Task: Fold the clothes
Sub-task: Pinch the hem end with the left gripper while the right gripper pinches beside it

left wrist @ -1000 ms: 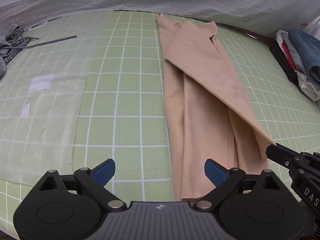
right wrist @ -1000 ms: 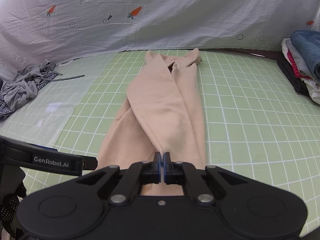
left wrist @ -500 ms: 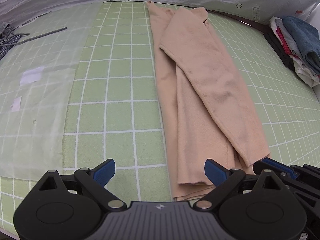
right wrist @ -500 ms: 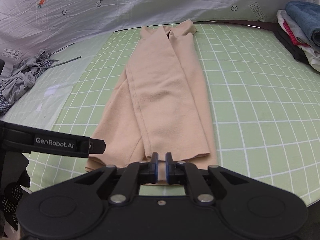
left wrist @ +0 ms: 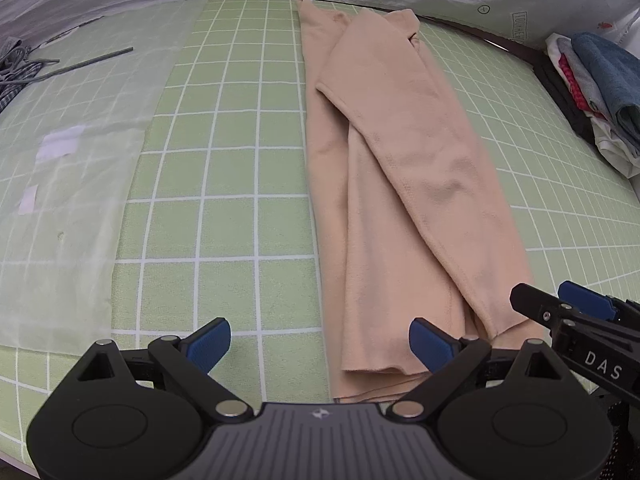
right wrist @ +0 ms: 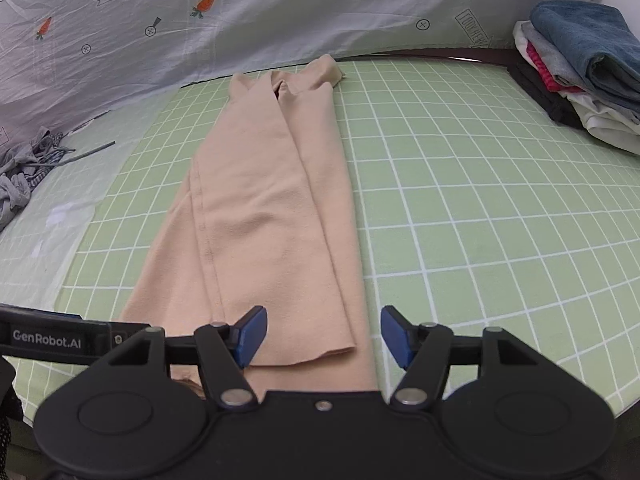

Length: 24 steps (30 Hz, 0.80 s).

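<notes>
Tan garment lies folded lengthwise on the green grid mat, long axis running away from both cameras. Left gripper and right gripper both spread wide, empty, at its near hem. Stacked clothes far right, grey clothes far left, well apart.

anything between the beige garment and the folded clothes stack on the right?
Nothing: in the right wrist view only bare green grid mat separates the beige garment from the folded stack.
</notes>
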Motion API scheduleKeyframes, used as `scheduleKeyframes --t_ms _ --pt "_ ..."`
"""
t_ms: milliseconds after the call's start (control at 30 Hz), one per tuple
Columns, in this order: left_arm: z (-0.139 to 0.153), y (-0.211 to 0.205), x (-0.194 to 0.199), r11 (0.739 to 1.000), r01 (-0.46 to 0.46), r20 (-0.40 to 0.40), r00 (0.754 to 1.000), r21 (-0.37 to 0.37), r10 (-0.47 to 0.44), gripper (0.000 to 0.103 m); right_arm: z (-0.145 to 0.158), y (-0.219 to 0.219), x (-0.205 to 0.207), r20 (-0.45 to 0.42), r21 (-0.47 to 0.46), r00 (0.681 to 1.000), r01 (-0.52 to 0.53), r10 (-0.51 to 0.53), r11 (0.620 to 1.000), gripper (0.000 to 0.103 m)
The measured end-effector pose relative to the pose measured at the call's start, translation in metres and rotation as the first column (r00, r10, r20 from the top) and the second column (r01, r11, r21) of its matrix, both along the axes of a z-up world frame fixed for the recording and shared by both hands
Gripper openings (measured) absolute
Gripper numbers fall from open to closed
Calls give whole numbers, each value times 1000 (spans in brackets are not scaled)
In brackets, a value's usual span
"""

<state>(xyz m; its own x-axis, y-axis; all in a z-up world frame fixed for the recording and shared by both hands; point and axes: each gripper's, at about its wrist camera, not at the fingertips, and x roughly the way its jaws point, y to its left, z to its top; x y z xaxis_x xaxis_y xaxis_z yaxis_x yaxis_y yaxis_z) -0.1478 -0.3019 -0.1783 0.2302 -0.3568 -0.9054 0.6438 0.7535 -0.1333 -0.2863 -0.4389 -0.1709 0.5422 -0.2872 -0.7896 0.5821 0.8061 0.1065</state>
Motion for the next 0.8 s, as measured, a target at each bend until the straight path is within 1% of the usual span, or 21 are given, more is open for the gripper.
scheduleKeyframes --t_ms 67,233,333,400,467,533,600,667,700,767,800 --pt "-2 -5 -2 1000 12 9 1000 11 -13 96 -6 -5 1 -14 10 1000 7 -6 1000 64" --pt "-3 -14 -4 999 38 13 999 10 -38 94 -21 -18 5 -50 33 998 24 -22 999 64" --pt "-5 -18 -5 999 48 8 999 11 -48 92 -22 -17 4 -48 31 999 13 -11 999 65" --pt "-6 -19 -5 999 51 -5 999 4 -51 89 -23 -17 4 -45 30 999 2 -1 1000 64" --pt "-6 -19 -7 998 56 -1 998 4 -56 87 -23 -17 3 -40 36 999 -9 11 999 64" --pt "-6 -20 -9 998 61 4 998 3 -61 85 -22 -18 2 -33 42 999 -13 14 999 61" --pt "-7 -20 -11 998 65 9 998 3 -65 83 -21 -17 2 -30 43 999 -29 30 999 53" --pt "-6 -22 -13 997 75 15 997 10 -75 78 -21 -15 3 -28 46 999 -40 41 998 48" --pt "-5 -23 -14 997 82 18 996 16 -82 77 -21 -15 3 -27 48 999 -44 46 998 48" --pt "-4 -26 -16 995 94 20 995 20 -95 67 -20 -15 2 -25 53 998 -52 53 997 45" --pt "-4 -27 -17 995 99 20 995 18 -100 65 -20 -15 1 -24 56 998 -56 57 997 41"
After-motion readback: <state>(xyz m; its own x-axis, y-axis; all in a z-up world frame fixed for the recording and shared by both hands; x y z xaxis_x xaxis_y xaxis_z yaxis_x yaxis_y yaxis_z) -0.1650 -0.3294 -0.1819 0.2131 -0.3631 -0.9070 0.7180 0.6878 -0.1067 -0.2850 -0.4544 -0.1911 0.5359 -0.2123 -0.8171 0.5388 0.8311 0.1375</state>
